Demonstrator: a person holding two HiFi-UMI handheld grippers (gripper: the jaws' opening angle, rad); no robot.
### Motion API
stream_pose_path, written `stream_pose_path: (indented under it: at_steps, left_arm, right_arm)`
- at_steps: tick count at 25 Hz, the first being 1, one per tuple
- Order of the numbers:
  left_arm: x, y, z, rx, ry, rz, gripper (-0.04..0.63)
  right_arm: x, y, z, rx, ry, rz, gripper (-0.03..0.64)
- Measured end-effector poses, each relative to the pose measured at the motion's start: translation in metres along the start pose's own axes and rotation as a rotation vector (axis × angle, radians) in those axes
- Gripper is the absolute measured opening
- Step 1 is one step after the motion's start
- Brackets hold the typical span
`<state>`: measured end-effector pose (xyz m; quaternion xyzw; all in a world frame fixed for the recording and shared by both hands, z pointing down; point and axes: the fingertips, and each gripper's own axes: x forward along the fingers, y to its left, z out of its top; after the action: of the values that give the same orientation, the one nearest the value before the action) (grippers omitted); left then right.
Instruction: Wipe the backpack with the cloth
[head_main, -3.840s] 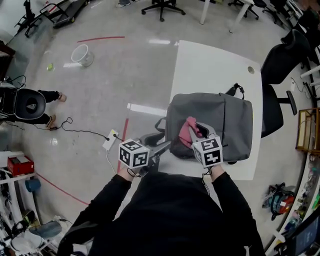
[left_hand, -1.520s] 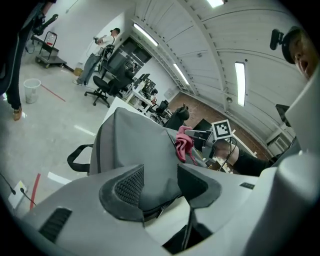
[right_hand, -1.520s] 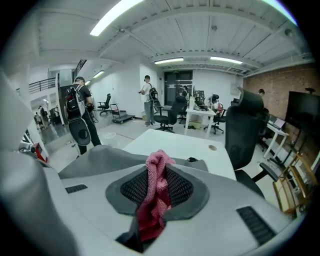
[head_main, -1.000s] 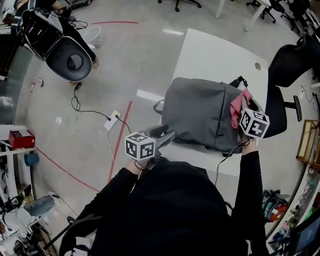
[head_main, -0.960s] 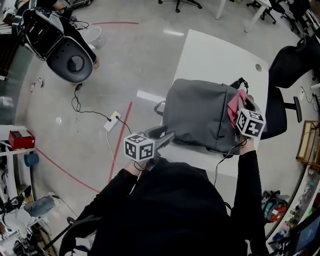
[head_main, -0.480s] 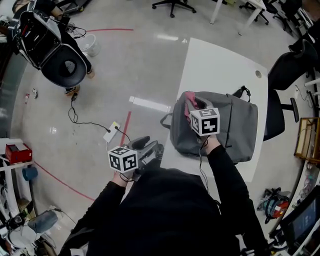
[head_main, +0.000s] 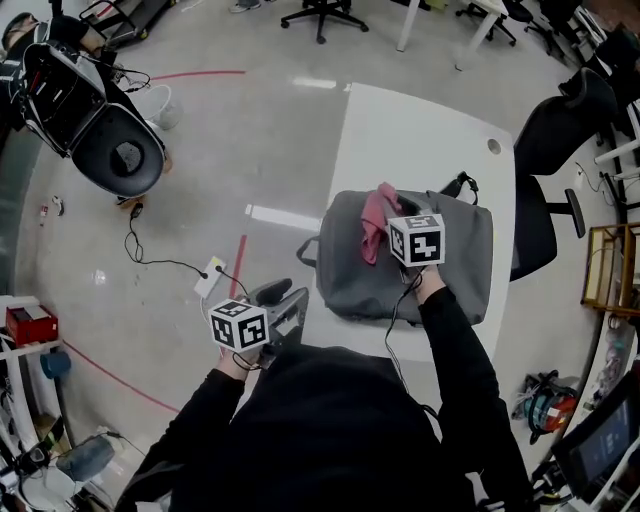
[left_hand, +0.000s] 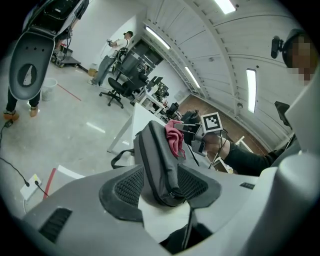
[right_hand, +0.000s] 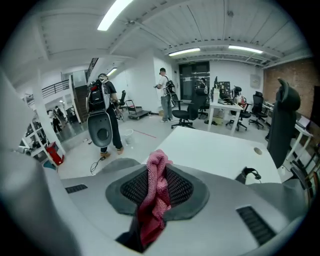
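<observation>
Right claw (right_hand: 157, 187): jaws narrow, pinched on the pink cloth (right_hand: 152, 216), which bunches up between the pads and hangs out below them. In the head view the cloth's free end lies just ahead of this claw, on the top face of the grey backpack (head_main: 445, 265), toward its left half. The backpack itself lies flat directly under and to the right of the claw, on the white table (head_main: 420, 130). Left claw (head_main: 290, 298): jaws wide, nothing gripped. Its own view lines the backpack's near corner up with the gap, but from the head view I read the tips as just short of that corner, off the table's near-left edge. Step in hand, as I judge it: a wiping pass over the top panel, with cloth and fabric in contact. Next move calls for dragging the cloth across the panel with light downward pressure, the grip unchanged so the cloth does not slip out. The backpack looks free to slide, so I would bring the left claw in to brace that corner.
</observation>
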<state>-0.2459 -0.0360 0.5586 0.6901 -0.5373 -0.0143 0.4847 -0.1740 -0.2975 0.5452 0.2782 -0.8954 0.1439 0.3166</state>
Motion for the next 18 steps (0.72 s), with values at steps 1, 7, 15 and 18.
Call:
stream_pose_path:
  at_steps: [1, 7, 15, 18]
  left_arm:
    - [0.007, -0.008, -0.005, 0.002, 0.008, -0.005, 0.225]
    - [0.041, -0.050, -0.026, 0.006, 0.030, -0.016, 0.225]
    - [0.055, -0.058, -0.031, 0.004, -0.013, 0.059, 0.225]
    - [0.056, -0.059, -0.029, -0.002, -0.025, 0.057, 0.225]
  right_arm:
    - [-0.009, -0.020, -0.004, 0.012, 0.000, -0.021, 0.086]
    - [-0.068, -0.136, -0.017, 0.060, -0.012, -0.168, 0.086]
    - [-0.144, -0.268, 0.003, 0.096, -0.088, -0.361, 0.086]
    - [-0.137, -0.283, 0.009, 0.061, -0.055, -0.371, 0.086]
